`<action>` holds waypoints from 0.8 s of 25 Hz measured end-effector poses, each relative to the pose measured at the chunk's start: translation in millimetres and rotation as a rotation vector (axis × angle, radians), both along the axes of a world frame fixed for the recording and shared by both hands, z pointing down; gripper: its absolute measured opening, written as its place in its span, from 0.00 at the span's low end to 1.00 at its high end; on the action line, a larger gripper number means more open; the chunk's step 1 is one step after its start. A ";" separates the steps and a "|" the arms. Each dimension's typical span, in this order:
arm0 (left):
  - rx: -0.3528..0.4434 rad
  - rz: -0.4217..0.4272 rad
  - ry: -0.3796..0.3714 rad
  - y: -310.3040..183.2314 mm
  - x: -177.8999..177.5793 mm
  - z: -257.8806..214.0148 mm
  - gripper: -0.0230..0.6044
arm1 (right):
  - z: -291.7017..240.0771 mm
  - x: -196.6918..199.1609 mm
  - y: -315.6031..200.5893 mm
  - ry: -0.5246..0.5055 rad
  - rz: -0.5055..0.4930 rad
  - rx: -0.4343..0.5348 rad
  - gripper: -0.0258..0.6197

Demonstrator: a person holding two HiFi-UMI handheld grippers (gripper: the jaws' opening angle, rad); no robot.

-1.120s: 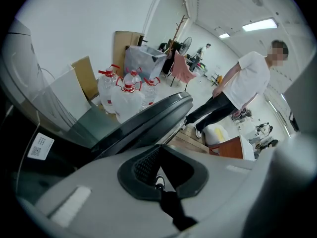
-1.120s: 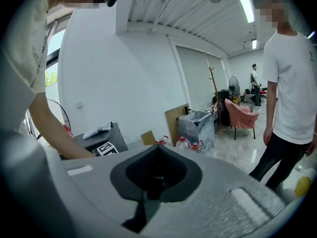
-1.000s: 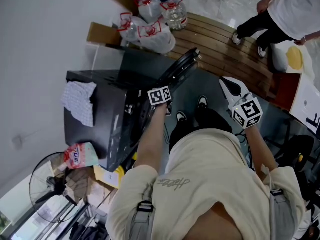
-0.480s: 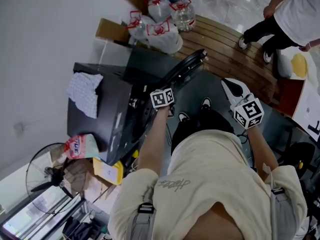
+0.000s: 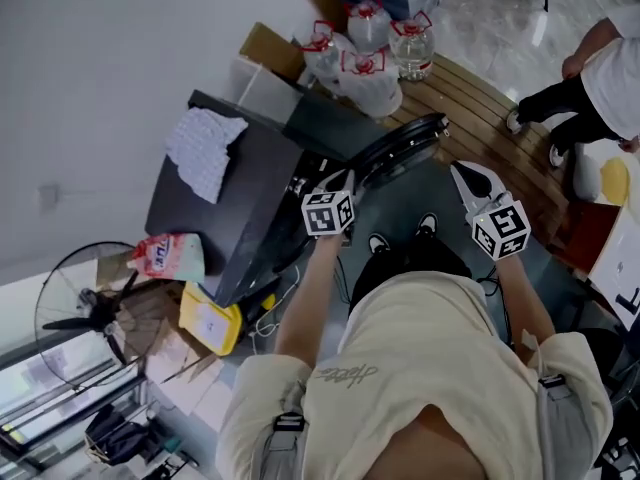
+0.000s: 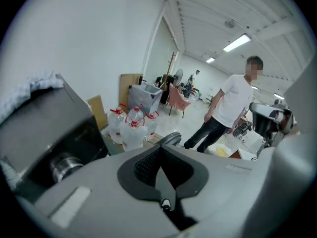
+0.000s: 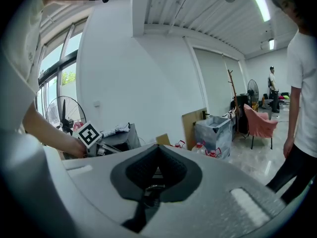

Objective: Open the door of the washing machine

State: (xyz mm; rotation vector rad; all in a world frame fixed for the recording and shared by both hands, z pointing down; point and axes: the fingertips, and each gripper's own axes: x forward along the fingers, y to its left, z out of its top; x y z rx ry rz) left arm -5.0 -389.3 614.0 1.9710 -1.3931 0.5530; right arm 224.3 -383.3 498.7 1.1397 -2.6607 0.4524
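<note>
Head view only: door [image 5: 402, 146] standing open off the washing machine [image 5: 225, 203], left gripper [image 5: 338, 182] just beside the door's rim, right gripper [image 5: 463, 172] well apart over the floor. Gripper views alone give the jaws, both pairs pressed together, empty.

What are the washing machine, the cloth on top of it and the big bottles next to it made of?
Washing machine: probably painted metal or hard plastic; it looks dark and smooth, with flat stiff sides and a dull sheen. Cloth: soft fabric, pale and crumpled, lying in floppy folds. Bottles: clear plastic, most likely, since you can see through them; their handles and caps look like red plastic.
</note>
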 end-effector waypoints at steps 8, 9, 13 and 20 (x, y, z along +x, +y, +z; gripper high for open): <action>0.197 -0.048 -0.030 20.8 -33.9 -100.3 0.06 | -33.4 -48.7 2.1 -0.003 -0.061 0.069 0.04; 0.213 -0.053 -0.027 23.1 -37.3 -110.3 0.06 | -38.9 -54.7 1.5 -0.005 -0.068 0.079 0.04; 0.283 -0.069 -0.013 29.3 -50.0 -146.4 0.06 | -63.1 -75.1 -3.5 -0.008 -0.091 0.128 0.04; 0.450 -0.077 -0.056 38.8 -66.4 -208.4 0.06 | -100.6 -96.0 -4.3 -0.015 -0.114 0.202 0.04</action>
